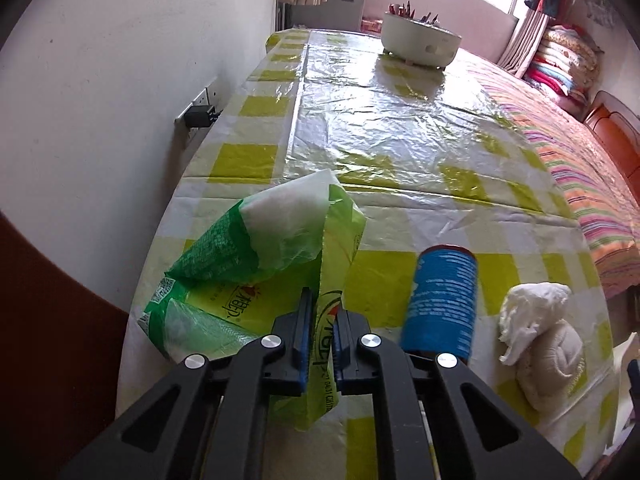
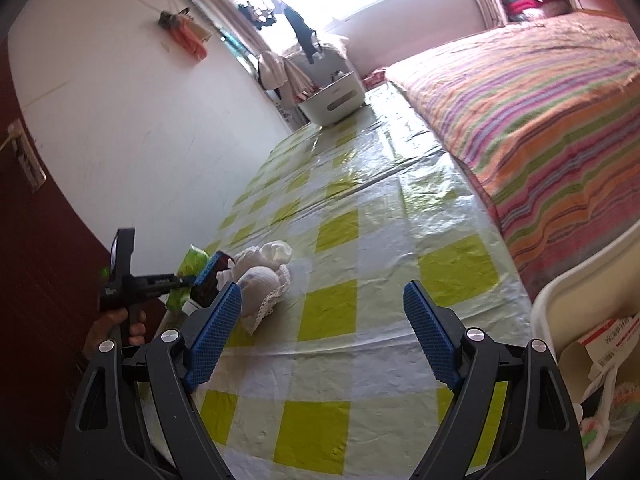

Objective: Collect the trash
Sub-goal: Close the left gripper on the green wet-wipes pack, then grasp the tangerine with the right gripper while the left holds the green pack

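Note:
My left gripper (image 1: 322, 322) is shut on a crumpled green and white plastic wrapper (image 1: 260, 256) that lies on the checked tablecloth (image 1: 400, 140). A blue can (image 1: 442, 302) lies on its side just right of it. A white crumpled tissue and cloth bundle (image 1: 540, 332) lies further right. In the right wrist view my right gripper (image 2: 322, 308) is open and empty above the table. The cloth bundle (image 2: 262, 276) sits beside its left finger (image 2: 216, 332). The left gripper (image 2: 160, 280) with the green wrapper (image 2: 188, 268) and the can (image 2: 212, 276) shows beyond it.
A white bin (image 2: 560, 312) with paper and wrappers inside stands at the right edge. A white bowl (image 1: 418, 42) stands at the table's far end. A white wall (image 1: 100, 100) with a socket runs along the left. A striped bed (image 2: 540, 120) borders the right.

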